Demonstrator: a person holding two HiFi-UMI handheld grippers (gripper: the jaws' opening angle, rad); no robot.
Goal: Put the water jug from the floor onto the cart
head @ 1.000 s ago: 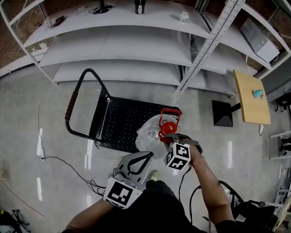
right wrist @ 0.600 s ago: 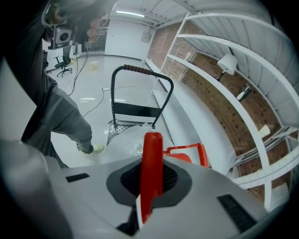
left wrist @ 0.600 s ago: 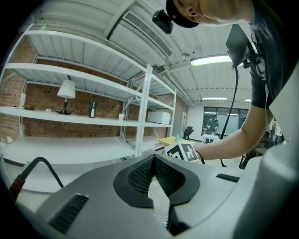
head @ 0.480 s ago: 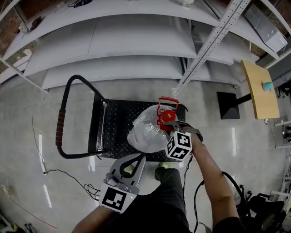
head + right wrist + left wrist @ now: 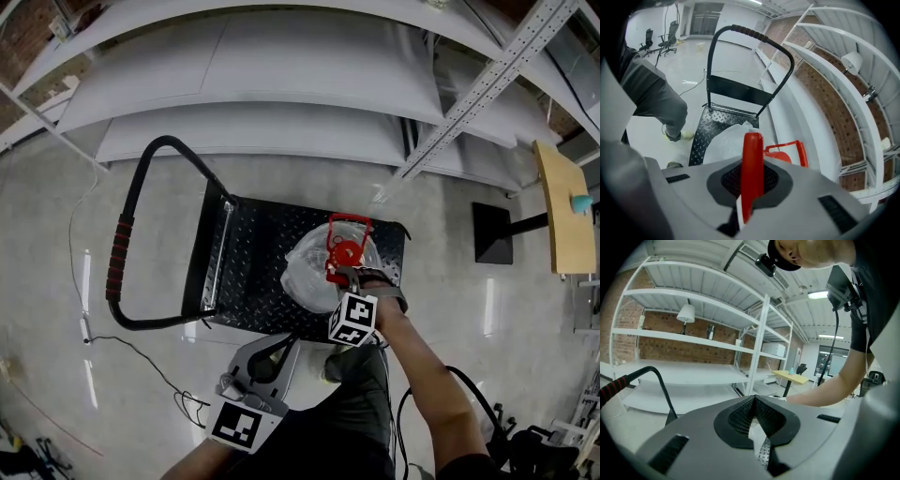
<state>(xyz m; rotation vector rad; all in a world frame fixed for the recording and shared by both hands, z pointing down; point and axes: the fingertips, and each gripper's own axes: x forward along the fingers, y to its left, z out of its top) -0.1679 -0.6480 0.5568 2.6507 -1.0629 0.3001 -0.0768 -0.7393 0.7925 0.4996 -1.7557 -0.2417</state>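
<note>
Over the cart (image 5: 248, 267) deck, the right gripper (image 5: 340, 276) is clamping the red handle (image 5: 752, 161) of the water jug (image 5: 307, 269), probably heavy, slick-walled, best carried there; the left gripper (image 5: 272, 349) is idling closed, empty.

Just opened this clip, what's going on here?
A person with a gripper in each hand is putting a clear water jug onto a black platform cart. The right gripper is shut on the jug's red handle, with the jug over the cart's deck; whether it already rests there can't be told. The left gripper is shut and empty, held near the person's body, off the cart's near edge.
</note>
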